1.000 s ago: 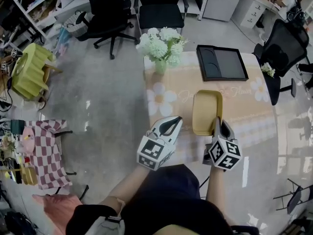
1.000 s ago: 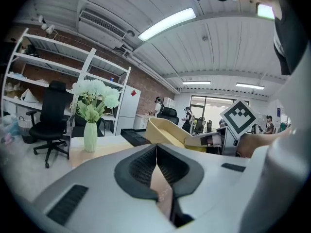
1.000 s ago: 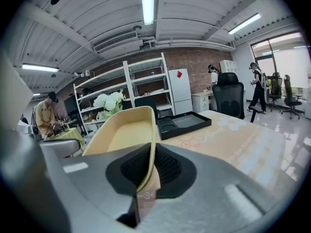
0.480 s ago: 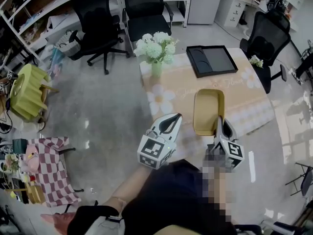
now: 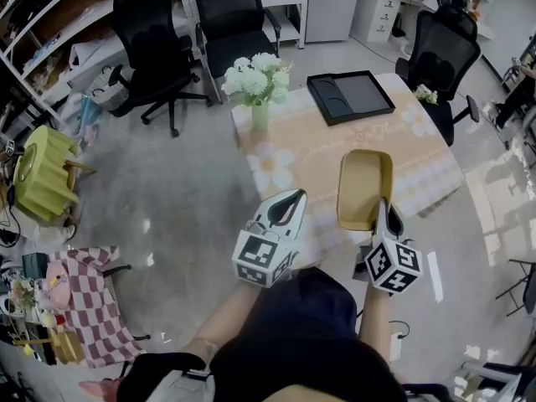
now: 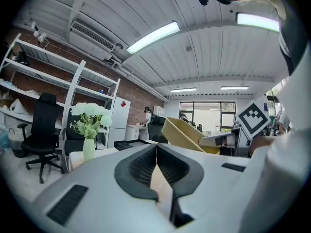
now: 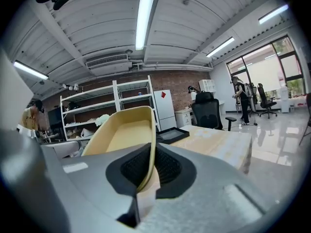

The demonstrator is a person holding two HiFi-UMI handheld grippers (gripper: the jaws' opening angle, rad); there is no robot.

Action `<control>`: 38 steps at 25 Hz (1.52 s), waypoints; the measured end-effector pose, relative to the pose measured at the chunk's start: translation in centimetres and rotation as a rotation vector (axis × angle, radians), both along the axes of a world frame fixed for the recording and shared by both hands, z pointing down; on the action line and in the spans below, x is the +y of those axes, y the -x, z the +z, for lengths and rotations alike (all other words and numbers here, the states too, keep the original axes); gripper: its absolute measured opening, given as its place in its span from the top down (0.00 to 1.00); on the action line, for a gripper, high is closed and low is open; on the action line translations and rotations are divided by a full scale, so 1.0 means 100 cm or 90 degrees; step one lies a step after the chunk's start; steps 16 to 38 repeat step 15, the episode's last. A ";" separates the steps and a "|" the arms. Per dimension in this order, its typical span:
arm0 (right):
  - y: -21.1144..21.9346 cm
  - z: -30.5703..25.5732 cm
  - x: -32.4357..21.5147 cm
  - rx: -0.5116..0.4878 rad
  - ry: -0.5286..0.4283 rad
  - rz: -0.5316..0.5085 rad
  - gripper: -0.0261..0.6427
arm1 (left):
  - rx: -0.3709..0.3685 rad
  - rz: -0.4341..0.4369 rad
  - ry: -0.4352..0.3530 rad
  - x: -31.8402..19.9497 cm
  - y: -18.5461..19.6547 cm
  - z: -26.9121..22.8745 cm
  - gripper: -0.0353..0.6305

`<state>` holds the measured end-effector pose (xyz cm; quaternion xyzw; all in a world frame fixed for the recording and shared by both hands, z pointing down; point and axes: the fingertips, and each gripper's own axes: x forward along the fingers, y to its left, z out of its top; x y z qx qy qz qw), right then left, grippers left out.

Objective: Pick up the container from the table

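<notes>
Jaws of right gripper point(image 7: 149, 152) pinched on container point(image 7: 124, 130) rim, plain in its own view; head view adds the tilt over table point(image 5: 310, 149) near edge. Left gripper point(image 6: 156, 147) jaws together, bare.

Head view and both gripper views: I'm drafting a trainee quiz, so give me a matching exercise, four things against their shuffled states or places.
1. yellow container
2. left gripper
3. black tray
4. vase of white flowers

A. jaws together, nothing between
B. flat on the table, far end
C. rim clamped in the right gripper
D. upright at a table corner

Pairs: 1-C, 2-A, 3-B, 4-D
</notes>
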<state>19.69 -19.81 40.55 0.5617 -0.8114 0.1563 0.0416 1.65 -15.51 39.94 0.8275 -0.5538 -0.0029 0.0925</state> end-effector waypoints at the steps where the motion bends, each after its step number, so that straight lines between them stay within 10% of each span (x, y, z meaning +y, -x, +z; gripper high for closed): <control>1: -0.002 -0.001 0.001 0.000 -0.001 0.004 0.94 | 0.000 0.000 -0.001 0.000 0.000 -0.001 0.93; 38: -0.010 0.003 0.004 0.001 0.003 0.023 0.94 | 0.000 0.014 0.010 0.004 -0.006 0.007 0.93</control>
